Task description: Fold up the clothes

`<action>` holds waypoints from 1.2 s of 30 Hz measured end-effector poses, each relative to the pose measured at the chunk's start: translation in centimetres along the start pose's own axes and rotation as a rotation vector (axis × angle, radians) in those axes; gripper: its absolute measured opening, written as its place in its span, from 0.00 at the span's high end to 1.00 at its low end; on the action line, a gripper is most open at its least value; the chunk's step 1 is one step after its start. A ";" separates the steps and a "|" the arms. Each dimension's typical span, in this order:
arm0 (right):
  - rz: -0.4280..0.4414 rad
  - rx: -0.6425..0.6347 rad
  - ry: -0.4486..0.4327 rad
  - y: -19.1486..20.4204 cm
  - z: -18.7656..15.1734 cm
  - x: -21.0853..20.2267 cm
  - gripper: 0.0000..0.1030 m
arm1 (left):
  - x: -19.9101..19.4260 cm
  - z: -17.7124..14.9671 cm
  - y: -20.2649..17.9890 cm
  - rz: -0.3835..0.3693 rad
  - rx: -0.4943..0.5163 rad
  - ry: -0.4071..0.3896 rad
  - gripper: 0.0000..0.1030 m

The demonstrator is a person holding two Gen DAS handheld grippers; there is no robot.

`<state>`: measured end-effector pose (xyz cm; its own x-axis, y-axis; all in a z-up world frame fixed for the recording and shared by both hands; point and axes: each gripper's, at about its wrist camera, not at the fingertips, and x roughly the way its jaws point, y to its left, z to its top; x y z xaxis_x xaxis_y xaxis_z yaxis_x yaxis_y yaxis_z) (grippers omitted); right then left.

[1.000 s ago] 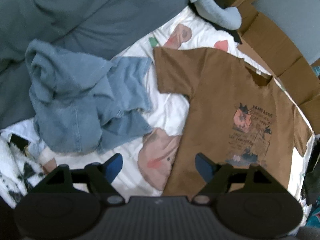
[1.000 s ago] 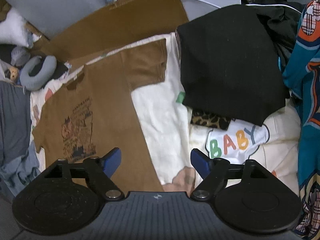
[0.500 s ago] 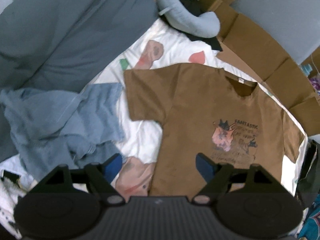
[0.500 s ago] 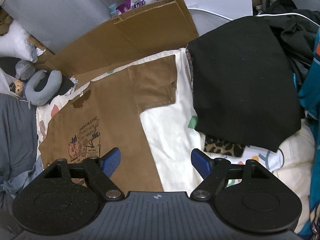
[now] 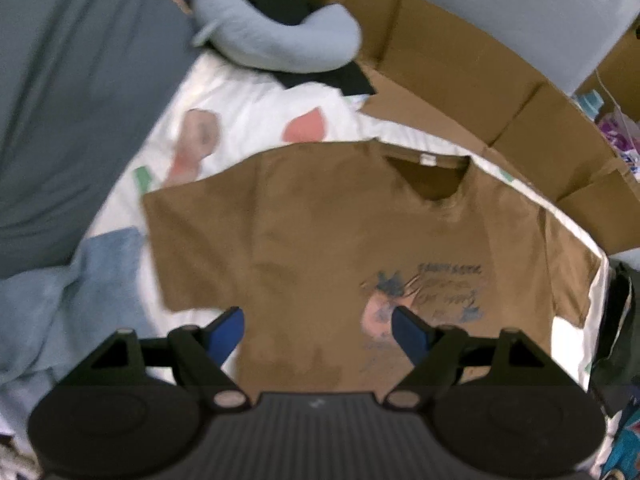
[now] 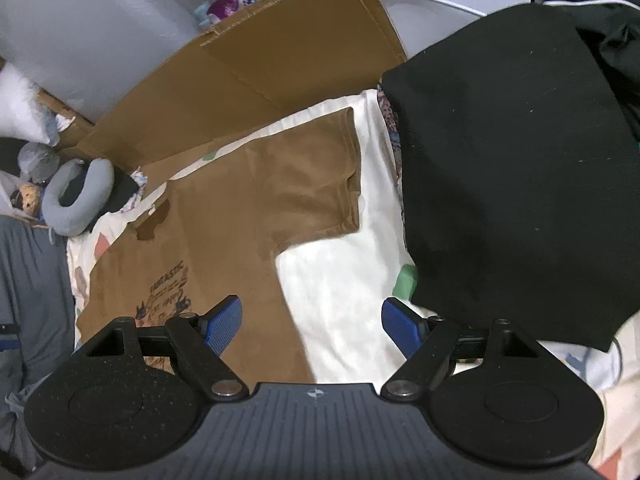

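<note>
A brown T-shirt (image 5: 340, 232) with a dark chest print lies flat, front up, on a white patterned sheet (image 5: 248, 120). Its collar points away from me and both sleeves are spread out. My left gripper (image 5: 318, 332) hovers open over the shirt's lower body, left of the print, with nothing between its blue pads. In the right wrist view the same shirt (image 6: 240, 216) shows its right sleeve near the middle. My right gripper (image 6: 312, 324) stands open above the shirt's right side edge and the bare sheet (image 6: 344, 280).
A folded black garment (image 6: 512, 168) lies on the right of the bed. Crumpled blue denim (image 5: 68, 300) lies to the shirt's left, beside a grey duvet (image 5: 72, 80). A grey neck pillow (image 5: 280, 44) and flattened cardboard (image 5: 472, 76) border the far edge.
Both grippers have moved forward, toward the shirt's collar end. The shirt fills more of the left view and the denim has slid to the left edge. Both grippers stayed open.
</note>
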<state>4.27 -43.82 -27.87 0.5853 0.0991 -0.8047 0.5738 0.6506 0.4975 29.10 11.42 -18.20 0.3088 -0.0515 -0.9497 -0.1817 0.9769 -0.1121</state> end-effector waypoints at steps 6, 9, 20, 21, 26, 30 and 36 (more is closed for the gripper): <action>0.023 0.011 -0.006 -0.7 0.8 4.5 0.23 | 5.7 2.0 -4.9 -0.036 0.081 0.024 0.20; 0.036 0.026 -0.003 -1.1 0.8 7.0 0.32 | 8.8 2.3 -7.3 -0.056 0.128 0.039 0.20; 0.202 -0.055 0.012 -0.3 0.0 14.4 0.51 | 16.8 1.3 -14.5 -0.135 0.262 0.023 0.35; 0.212 -0.063 0.013 -0.1 0.0 14.9 0.51 | 17.2 0.9 -15.0 -0.148 0.274 0.027 0.39; 0.223 -0.078 0.015 0.4 -0.2 16.7 0.57 | 18.2 -1.2 -17.4 -0.185 0.343 0.011 0.41; 0.229 -0.089 0.017 0.7 -0.4 18.1 0.58 | 18.9 -2.6 -19.3 -0.205 0.402 0.014 0.41; 0.200 -0.132 0.030 1.5 -0.3 19.7 0.74 | 19.6 -3.4 -20.8 -0.226 0.421 0.020 0.41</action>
<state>16.47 -40.62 -43.10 0.6615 0.2570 -0.7045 0.3670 0.7083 0.6030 35.77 -10.66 -35.43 0.2783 -0.2726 -0.9210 0.2831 0.9396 -0.1926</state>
